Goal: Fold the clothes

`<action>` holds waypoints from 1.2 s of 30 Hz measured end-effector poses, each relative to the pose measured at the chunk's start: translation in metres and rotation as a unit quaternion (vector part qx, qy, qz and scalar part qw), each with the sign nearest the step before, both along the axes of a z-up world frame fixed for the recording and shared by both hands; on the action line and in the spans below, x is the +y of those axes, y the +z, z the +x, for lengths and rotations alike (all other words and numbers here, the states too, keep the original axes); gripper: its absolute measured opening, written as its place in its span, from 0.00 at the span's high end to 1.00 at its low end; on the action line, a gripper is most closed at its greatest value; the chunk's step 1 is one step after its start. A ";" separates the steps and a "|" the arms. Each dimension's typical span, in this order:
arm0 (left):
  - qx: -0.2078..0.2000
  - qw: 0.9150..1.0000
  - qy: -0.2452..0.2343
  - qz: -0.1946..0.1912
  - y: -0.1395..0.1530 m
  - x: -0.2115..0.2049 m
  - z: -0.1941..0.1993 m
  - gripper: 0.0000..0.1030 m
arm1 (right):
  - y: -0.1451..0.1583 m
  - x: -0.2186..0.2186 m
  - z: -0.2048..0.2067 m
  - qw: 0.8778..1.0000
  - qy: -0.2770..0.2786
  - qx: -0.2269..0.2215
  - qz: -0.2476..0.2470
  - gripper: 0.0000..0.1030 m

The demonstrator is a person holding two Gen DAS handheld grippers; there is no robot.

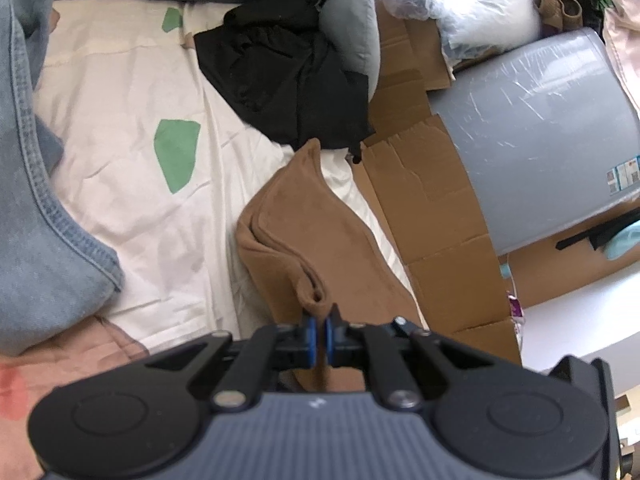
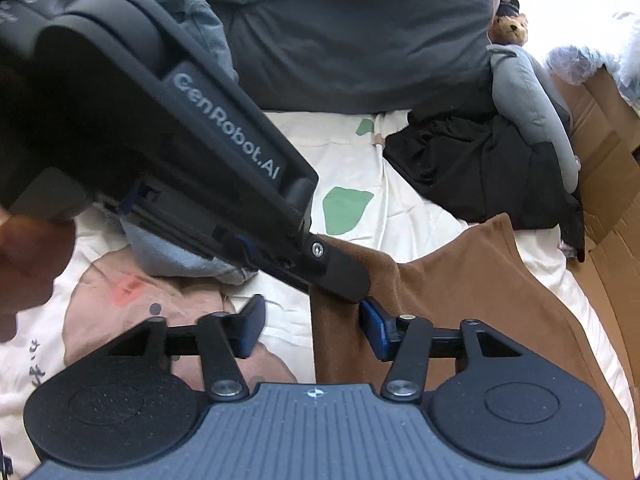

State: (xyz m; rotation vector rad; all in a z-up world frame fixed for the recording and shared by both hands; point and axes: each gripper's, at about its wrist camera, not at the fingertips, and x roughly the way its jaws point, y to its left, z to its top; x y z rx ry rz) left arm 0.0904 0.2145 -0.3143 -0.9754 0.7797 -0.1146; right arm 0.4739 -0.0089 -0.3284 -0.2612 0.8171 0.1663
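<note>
1. Left wrist view: the left gripper [image 1: 320,330] sits at the bottom centre, its fingers pinched together on a bunched edge of the brown garment [image 1: 292,236].
2. The brown garment lies on the white bedsheet [image 1: 120,128] in the middle of the frame, with a black garment [image 1: 280,76] above it and denim [image 1: 36,200] along the left edge.
3. Flattened cardboard [image 1: 432,208] fills the right centre.
4. Right wrist view: the right gripper [image 2: 312,334] at the lower centre has its fingers partly apart; the brown garment's edge hangs between them, whether gripped I cannot tell.
5. The left gripper crosses from the upper left, clamping that cloth.
</note>
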 end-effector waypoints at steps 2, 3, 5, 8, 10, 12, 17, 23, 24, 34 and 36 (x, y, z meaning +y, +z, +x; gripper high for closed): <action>-0.002 1.000 -0.001 -0.008 -0.001 0.002 0.001 0.95 | -0.003 0.002 0.005 1.000 -0.008 0.005 -0.003 0.56; -0.005 1.000 -0.001 -0.012 0.000 0.002 0.001 0.95 | -0.004 0.003 0.007 1.000 -0.012 0.007 -0.007 0.59; -0.014 1.000 -0.007 -0.021 0.001 0.003 0.002 0.98 | -0.008 0.002 0.012 1.000 -0.022 0.011 -0.010 0.65; -0.046 0.998 -0.021 -0.048 0.005 0.007 0.002 0.99 | -0.014 -0.005 0.018 0.999 -0.031 0.021 0.003 0.98; -0.046 0.998 -0.014 -0.040 0.009 0.013 0.003 0.90 | -0.015 -0.010 0.018 0.999 -0.034 0.021 0.013 0.98; -0.036 0.999 0.006 -0.023 0.010 0.023 0.003 0.76 | -0.015 -0.013 0.017 0.999 -0.038 0.016 0.018 0.98; -0.005 0.999 0.040 0.011 0.005 0.041 0.004 0.42 | -0.012 -0.016 0.014 0.998 -0.042 0.012 0.034 0.98; 0.027 0.999 0.028 0.007 -0.016 0.043 0.021 0.32 | -0.003 -0.020 0.005 0.997 -0.051 0.001 0.050 0.98; 0.029 0.999 0.020 0.011 -0.019 0.043 0.026 0.32 | -0.002 -0.022 0.005 0.997 -0.052 0.001 0.053 0.99; 0.042 0.997 -0.060 0.029 -0.034 0.030 0.095 0.29 | 0.011 -0.030 -0.005 0.995 -0.065 -0.014 0.075 0.99; 0.047 0.996 -0.068 0.034 -0.038 0.028 0.105 0.28 | 0.014 -0.032 -0.006 0.994 -0.069 -0.015 0.079 0.99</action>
